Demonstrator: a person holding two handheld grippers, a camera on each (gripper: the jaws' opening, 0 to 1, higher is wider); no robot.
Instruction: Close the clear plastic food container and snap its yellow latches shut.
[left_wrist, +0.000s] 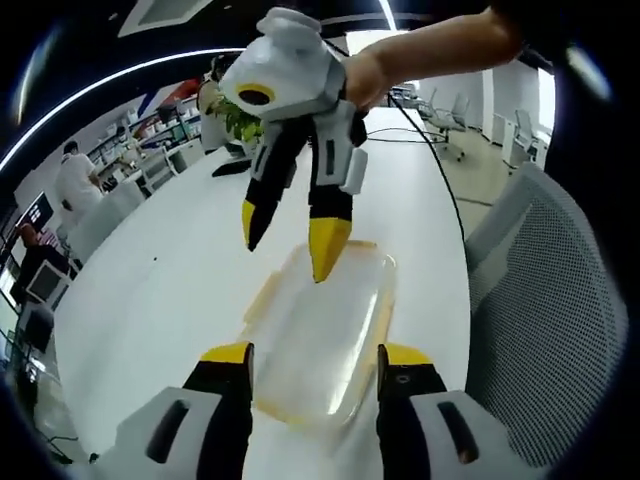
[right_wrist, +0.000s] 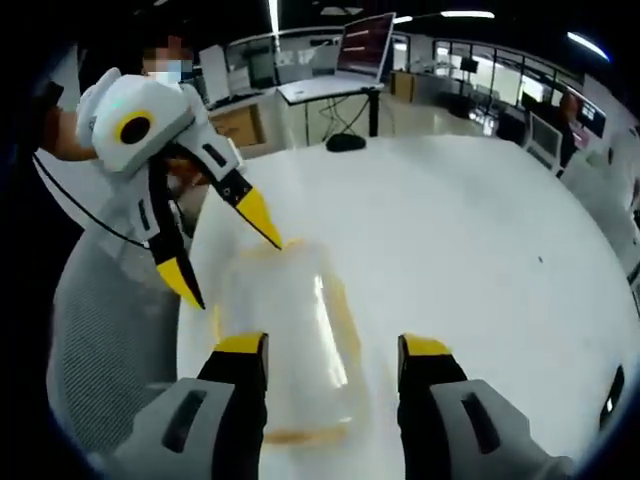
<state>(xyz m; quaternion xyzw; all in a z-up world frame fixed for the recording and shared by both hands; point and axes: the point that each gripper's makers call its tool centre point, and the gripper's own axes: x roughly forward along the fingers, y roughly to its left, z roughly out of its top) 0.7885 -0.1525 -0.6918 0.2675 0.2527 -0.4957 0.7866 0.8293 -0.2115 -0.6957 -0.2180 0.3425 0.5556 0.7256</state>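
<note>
Clear plastic food container (left_wrist: 322, 335) lying flat on the white bench (left_wrist: 170, 280), lid down, just ahead of and between the spread fingers of the left gripper (left_wrist: 314, 352); yellow latches (left_wrist: 262, 297) visible along its edges. Right gripper (left_wrist: 290, 240) descending from above at the far end of the container, fingers apart, one yellow fingertip (left_wrist: 327, 247) at or just over the far rim, contact not determinable. From the right gripper view, same container (right_wrist: 290, 330) ahead of the spread right fingers, left gripper (right_wrist: 230, 255) at its far-left corner, holding nothing.
</note>
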